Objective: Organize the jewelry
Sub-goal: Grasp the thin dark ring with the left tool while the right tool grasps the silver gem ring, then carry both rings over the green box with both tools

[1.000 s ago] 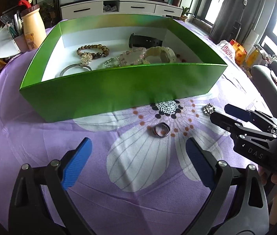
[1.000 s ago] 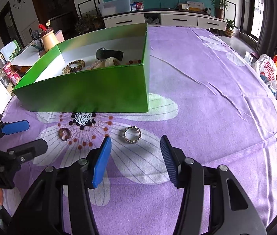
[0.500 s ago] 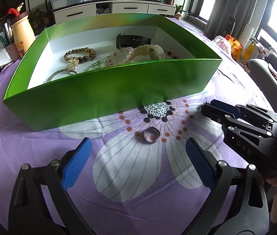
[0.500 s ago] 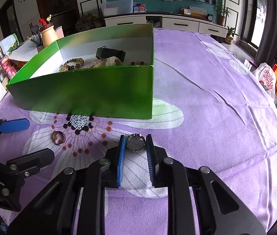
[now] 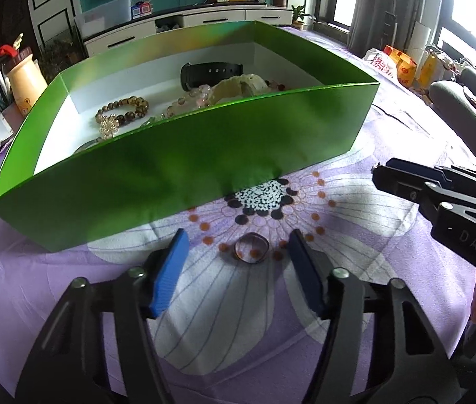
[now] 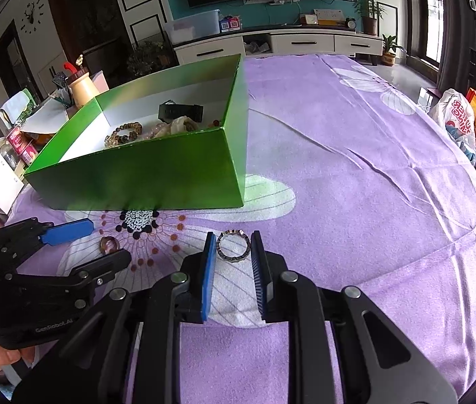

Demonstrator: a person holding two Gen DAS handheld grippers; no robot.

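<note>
A green box [image 5: 184, 165] holds several bracelets and a black watch [image 5: 211, 72]; it also shows in the right wrist view [image 6: 143, 178]. My left gripper [image 5: 238, 262] is open, its pads on either side of a brown ring [image 5: 251, 251] lying on the purple flowered cloth. That ring also shows in the right wrist view [image 6: 109, 244]. My right gripper [image 6: 232, 252] is shut on a silver beaded ring [image 6: 233, 246], held just above the cloth. The right gripper shows in the left wrist view [image 5: 377, 171].
A beige pen holder [image 5: 27, 80] stands left of the box. Bags [image 6: 456, 121] lie beyond the table's right edge. The purple cloth [image 6: 355, 175] stretches to the right of the box. A TV cabinet [image 6: 271, 43] stands at the back.
My left gripper has moved forward and narrowed around the brown ring. My right gripper has closed on the silver beaded ring and raised it slightly.
</note>
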